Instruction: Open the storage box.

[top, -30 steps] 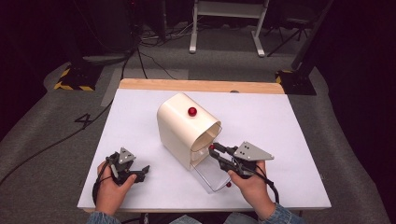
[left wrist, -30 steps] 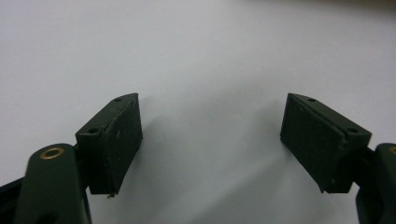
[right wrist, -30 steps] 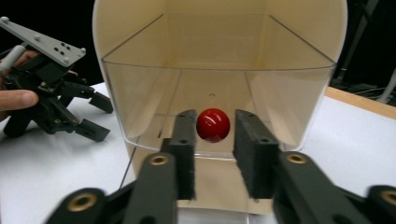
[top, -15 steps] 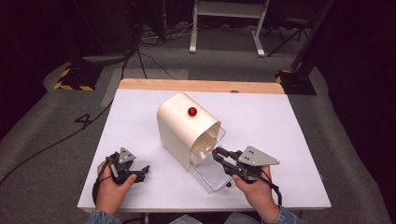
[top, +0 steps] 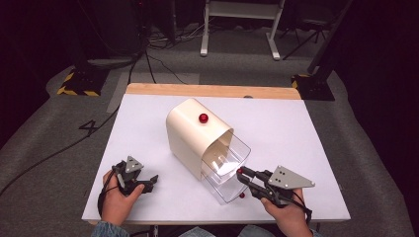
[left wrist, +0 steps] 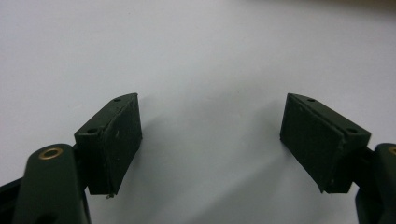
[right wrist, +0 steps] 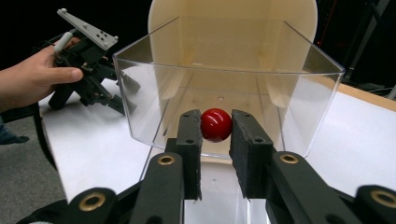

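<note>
Between the right gripper's [right wrist: 215,140] jaws sits the drawer's red knob [right wrist: 216,124].

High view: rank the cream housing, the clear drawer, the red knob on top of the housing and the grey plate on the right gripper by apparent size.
1. cream housing
2. clear drawer, as far as it is pulled out
3. grey plate on the right gripper
4. red knob

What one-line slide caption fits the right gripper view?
Right claw shut on the red knob of a clear drawer drawn partway from its cream cabinet.
</note>
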